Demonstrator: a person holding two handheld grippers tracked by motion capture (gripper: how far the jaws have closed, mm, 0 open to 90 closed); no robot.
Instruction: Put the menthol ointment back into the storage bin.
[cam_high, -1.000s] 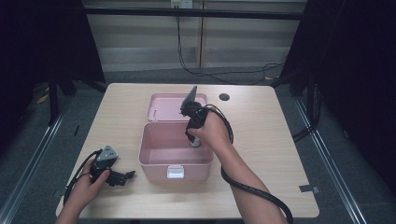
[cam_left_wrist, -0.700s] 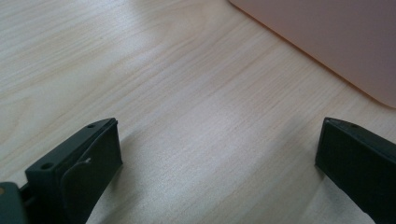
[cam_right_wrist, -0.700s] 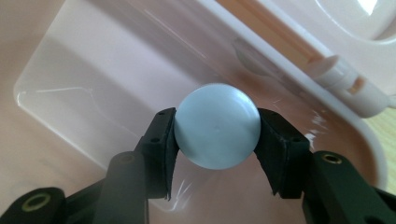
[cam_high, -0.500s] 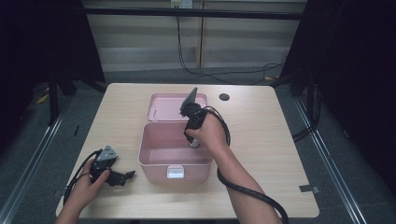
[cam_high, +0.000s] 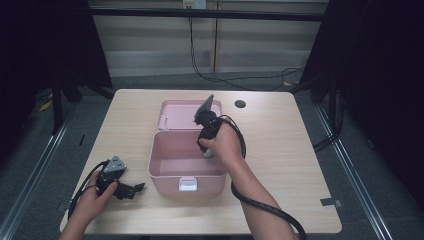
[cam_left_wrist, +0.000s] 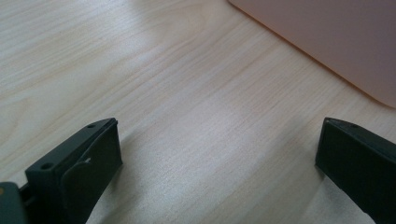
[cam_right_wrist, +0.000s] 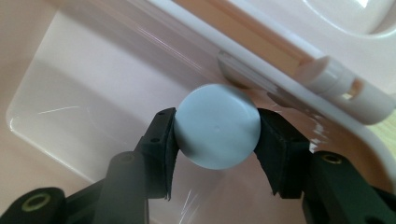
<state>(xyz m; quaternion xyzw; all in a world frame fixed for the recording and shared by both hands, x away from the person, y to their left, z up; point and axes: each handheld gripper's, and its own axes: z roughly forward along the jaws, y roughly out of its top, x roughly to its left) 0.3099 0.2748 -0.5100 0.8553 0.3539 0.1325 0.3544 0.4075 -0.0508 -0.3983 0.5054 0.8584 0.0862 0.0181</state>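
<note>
Wooden table (cam_high: 280, 150); dark round hole (cam_high: 240, 104) near far edge; tape strip (cam_high: 331, 203) front right.

The table top (cam_high: 300, 165) is light wood or wood-look laminate, with fine straight grain and a smooth, slightly satin face that gives soft reflections in the left gripper view. The open pink rectangular box (cam_high: 165, 172) looks like moulded plastic; its inner walls are smooth and glossy, with bright streaks of light on them. The pink flat lid (cam_high: 177, 114) behind it seems the same plastic, and its white hinge piece (cam_right_wrist: 343, 86) is shiny too. The pale grey-blue round object (cam_right_wrist: 217, 126) has a smooth, matt surface. The black jaws of both grippers look like matt plastic with dull pads (cam_right_wrist: 168, 140).
</note>
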